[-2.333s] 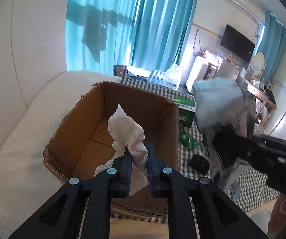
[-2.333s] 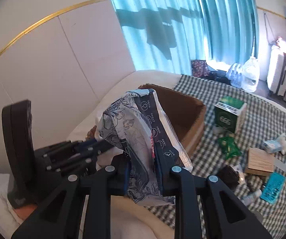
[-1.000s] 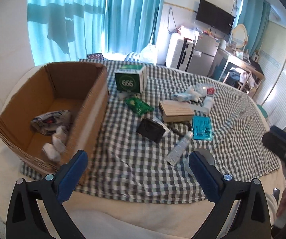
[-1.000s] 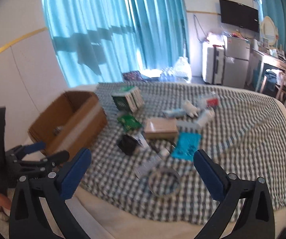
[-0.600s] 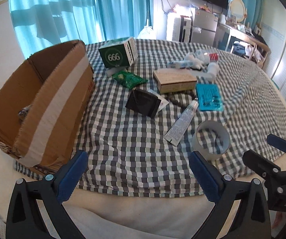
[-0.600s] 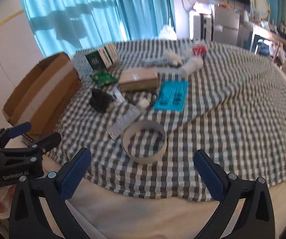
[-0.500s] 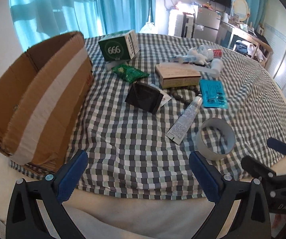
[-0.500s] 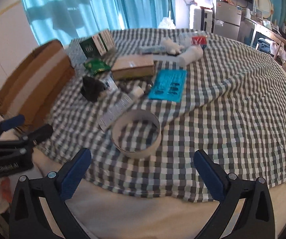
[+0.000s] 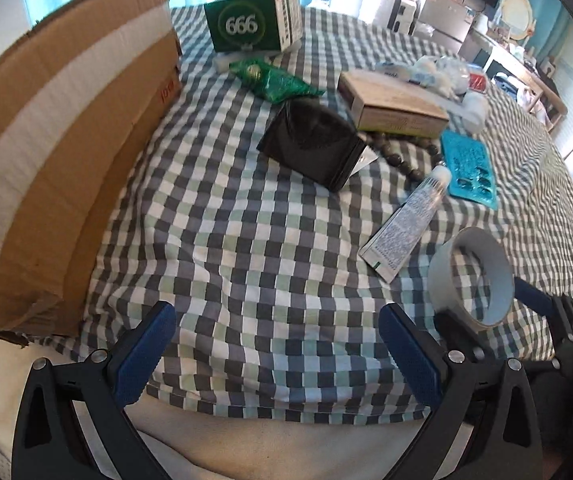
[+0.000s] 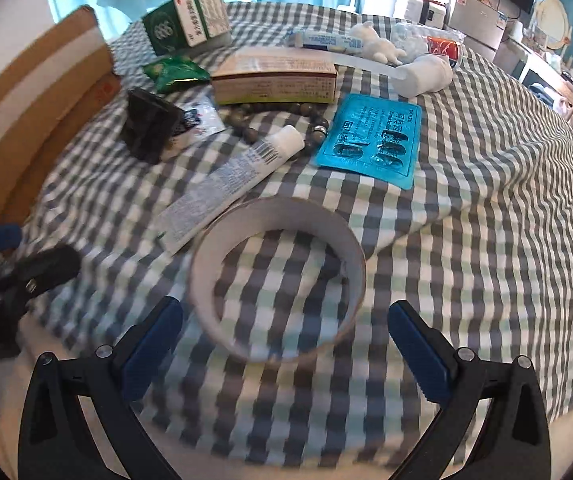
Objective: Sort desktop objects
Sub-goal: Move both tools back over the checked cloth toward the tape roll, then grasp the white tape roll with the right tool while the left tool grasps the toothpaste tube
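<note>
Left tongs: the left gripper (image 9: 276, 344) is hanging with its jaws spread wide and nothing between them, low over the near edge of the checked cloth (image 9: 246, 248).
Right tongs: the right gripper (image 10: 284, 338) is also gaping wide and holding nothing; it is hovering just above the tape roll (image 10: 276, 280), whose ring is sitting between the two blue pads without touching either.
Tape roll: it is lying flat on the cloth near the front edge; in the left view it (image 9: 471, 278) is showing at the right, just beyond the right pad.
Tube: a white tube (image 10: 230, 184) is lying on a slant just behind the tape roll, its flat end almost touching the ring.
Blister pack: a blue pill sheet (image 10: 370, 140) is lying beside the tube's cap end.
Beads: a string of dark beads (image 9: 400, 158) is curling between the tube cap and the tan box (image 9: 392, 106).
Black pouch: a dark packet (image 9: 310, 140) is resting left of the tan box.
Green items: a green bag (image 9: 272, 80) is lying in front of a green box (image 9: 252, 24) marked 666.
Cardboard box: the carton (image 9: 54, 152) is standing at the left edge of the cloth; its inside is hidden in both views.
Far end: white items (image 10: 422, 72) are lying behind the tan box, too blurred to name.
</note>
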